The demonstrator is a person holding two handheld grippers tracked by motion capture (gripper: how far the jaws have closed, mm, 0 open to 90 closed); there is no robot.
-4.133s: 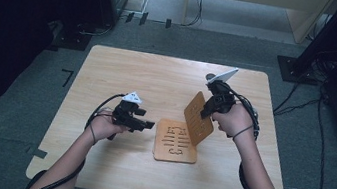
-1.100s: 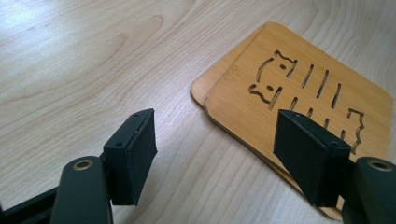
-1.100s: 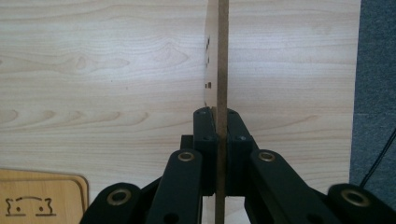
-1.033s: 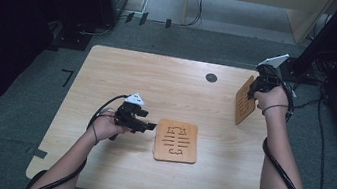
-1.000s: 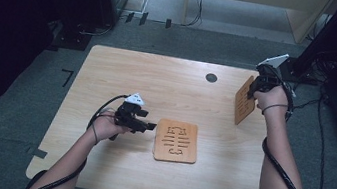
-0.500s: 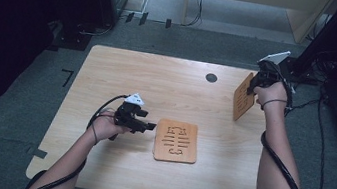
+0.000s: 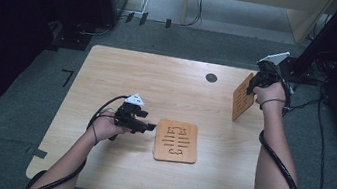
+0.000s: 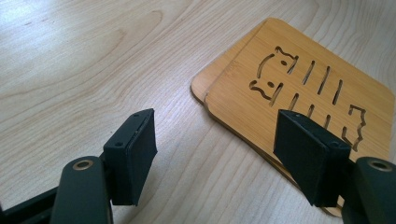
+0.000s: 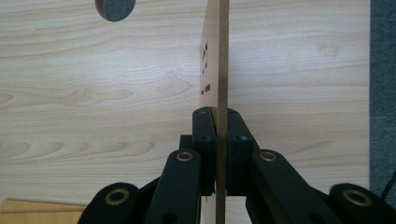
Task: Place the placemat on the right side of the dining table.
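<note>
right claw [image 9: 217,154] clamped on upright coaster [image 7: 243,96] | left claw [image 8: 224,154] apart | no readable writing

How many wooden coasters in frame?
3. One coaster is held on edge by the right gripper at the table's far right. Two lie stacked mid-table: top coaster, bottom coaster peeking out beneath. More could be hidden under them.

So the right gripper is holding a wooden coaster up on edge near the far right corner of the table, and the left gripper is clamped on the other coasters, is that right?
Not quite. The left gripper is open and holds nothing; the left gripper view shows its jaws apart beside the stacked coasters lying flat on the table. The rest stands: the right gripper is shut on a coaster held on edge.
</note>
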